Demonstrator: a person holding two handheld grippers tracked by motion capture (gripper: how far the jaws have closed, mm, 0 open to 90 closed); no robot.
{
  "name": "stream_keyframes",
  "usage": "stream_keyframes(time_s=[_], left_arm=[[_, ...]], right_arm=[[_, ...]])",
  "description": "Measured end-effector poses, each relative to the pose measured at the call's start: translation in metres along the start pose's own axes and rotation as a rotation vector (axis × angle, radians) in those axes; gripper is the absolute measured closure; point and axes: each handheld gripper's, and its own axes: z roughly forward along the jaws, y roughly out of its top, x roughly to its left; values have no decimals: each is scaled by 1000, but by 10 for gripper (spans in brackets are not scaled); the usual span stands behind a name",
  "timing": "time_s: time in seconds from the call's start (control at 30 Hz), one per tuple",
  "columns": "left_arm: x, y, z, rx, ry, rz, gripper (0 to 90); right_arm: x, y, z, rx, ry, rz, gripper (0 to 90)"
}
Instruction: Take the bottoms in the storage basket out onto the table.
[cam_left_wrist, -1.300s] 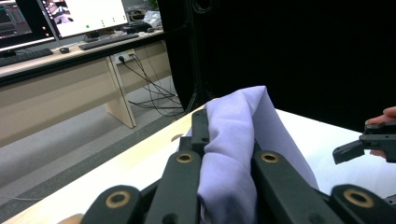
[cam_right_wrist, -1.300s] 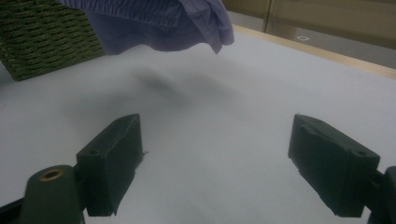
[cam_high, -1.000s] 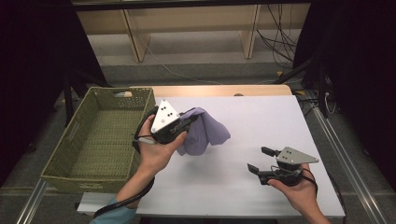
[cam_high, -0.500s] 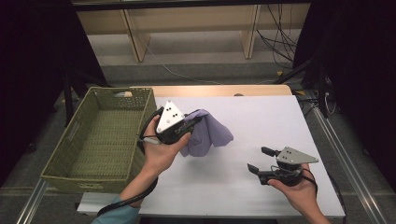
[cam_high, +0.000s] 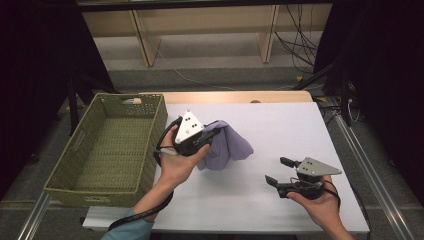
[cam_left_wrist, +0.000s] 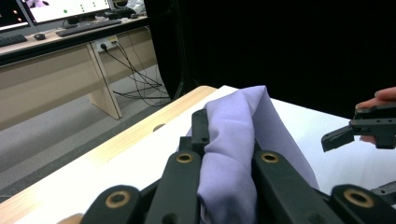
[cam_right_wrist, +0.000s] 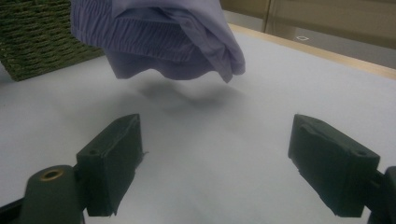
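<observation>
Left claw (cam_high: 212, 134) clamped on purple cloth (cam_high: 227, 147), lifted off bench (cam_high: 280, 125) near left edge, beside basket (cam_high: 107, 150). Right claw (cam_high: 278, 171) wide open, empty.

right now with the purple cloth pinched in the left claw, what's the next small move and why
Probably carry the left claw sideways toward the green basket. It is shut on the purple cloth, which hangs clear of the white table, and the basket sits open beside that hand. The right claw rests open, apart.
</observation>
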Motion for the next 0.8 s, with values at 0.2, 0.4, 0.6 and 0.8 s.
stream_keyframes(time_s=[0.2, 0.4, 0.6, 0.8], left_arm=[[-1, -3, 4, 14, -5, 4, 844], [-4, -5, 7, 18, -11, 3, 844], [-6, -7, 10, 24, -17, 5, 844], [-9, -9, 14, 30, -25, 8, 843]], right_arm=[[0, 0, 0, -1, 1, -2, 187], [0, 0, 0, -1, 1, -1, 187], [0, 0, 0, -1, 1, -2, 187], [0, 0, 0, 0, 1, -2, 187]])
